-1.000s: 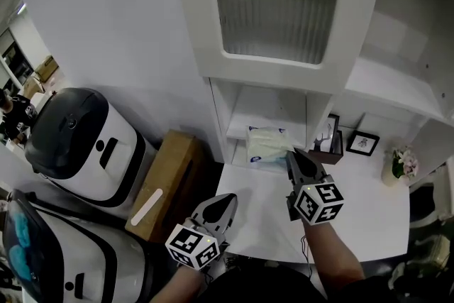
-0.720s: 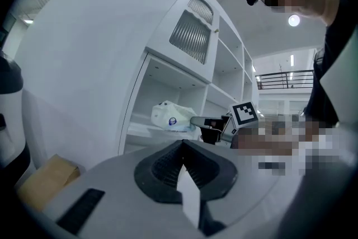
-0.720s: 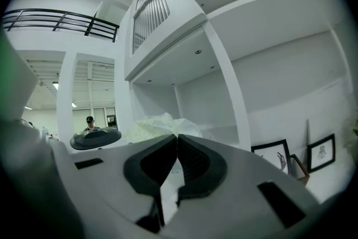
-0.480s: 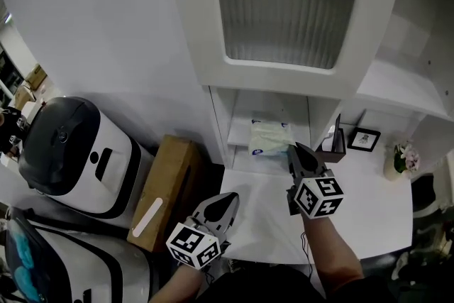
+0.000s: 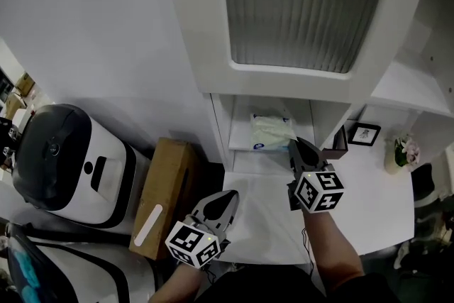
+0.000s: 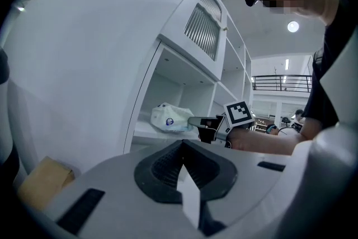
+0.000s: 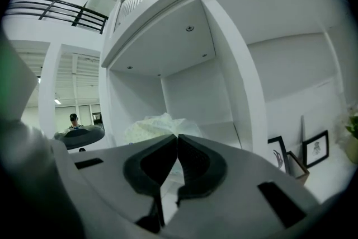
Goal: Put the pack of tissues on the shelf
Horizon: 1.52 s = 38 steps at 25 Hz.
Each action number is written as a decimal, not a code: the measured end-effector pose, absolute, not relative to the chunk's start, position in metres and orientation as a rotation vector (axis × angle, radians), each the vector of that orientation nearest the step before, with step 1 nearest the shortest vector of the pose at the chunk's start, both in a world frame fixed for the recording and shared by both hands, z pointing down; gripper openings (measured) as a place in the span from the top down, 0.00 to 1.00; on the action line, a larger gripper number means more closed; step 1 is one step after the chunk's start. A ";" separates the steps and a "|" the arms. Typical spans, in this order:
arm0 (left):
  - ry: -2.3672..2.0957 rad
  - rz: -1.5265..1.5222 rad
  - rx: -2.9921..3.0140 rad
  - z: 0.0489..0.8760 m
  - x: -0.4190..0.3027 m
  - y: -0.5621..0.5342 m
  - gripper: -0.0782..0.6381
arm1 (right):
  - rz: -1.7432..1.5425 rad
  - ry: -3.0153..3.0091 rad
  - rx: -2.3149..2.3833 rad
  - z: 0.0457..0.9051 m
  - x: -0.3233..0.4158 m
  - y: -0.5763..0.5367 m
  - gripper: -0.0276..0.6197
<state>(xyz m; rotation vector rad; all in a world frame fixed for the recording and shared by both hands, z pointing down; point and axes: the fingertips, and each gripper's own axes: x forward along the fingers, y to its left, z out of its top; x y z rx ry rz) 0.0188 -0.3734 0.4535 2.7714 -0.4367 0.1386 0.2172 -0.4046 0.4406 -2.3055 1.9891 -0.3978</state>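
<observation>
The pack of tissues, a crinkly white plastic bag with a blue mark, is inside the low open cubby of the white shelf unit, on or just over its board. My right gripper reaches into the cubby mouth, shut on the pack's near edge. In the right gripper view the pack bulges just past the closed tips of that gripper. The left gripper view shows the pack on the shelf board with the right gripper at its side. My left gripper hangs low at the counter's front left, shut and holding nothing.
A ribbed-glass cabinet door hangs right above the cubby. A brown cardboard box and a white and black machine stand to the left. Picture frames and a small flower pot sit on the white counter at right.
My right gripper has carried the pack forward and deeper into the cubby. The left gripper has stayed low at the front.
</observation>
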 end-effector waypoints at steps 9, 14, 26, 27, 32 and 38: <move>-0.399 0.146 2.751 0.462 0.013 -0.393 0.88 | -0.415 1.947 -2.381 0.449 0.221 -0.426 0.95; -0.397 0.143 2.739 0.466 0.008 -0.404 0.88 | -0.423 1.923 -2.413 0.451 0.222 -0.435 0.95; -0.364 0.155 2.729 0.473 0.001 -0.402 0.88 | -0.427 1.911 -2.458 0.454 0.219 -0.438 0.94; -0.363 0.156 2.729 0.473 0.000 -0.401 0.88 | -0.430 1.913 -2.453 0.454 0.218 -0.437 0.94; -0.355 0.159 2.729 0.474 -0.003 -0.394 0.88 | -0.402 1.914 -2.444 0.450 0.215 -0.430 0.85; -0.322 0.157 2.737 0.474 -0.002 -0.381 0.88 | -0.368 1.883 -2.464 0.446 0.214 -0.409 0.82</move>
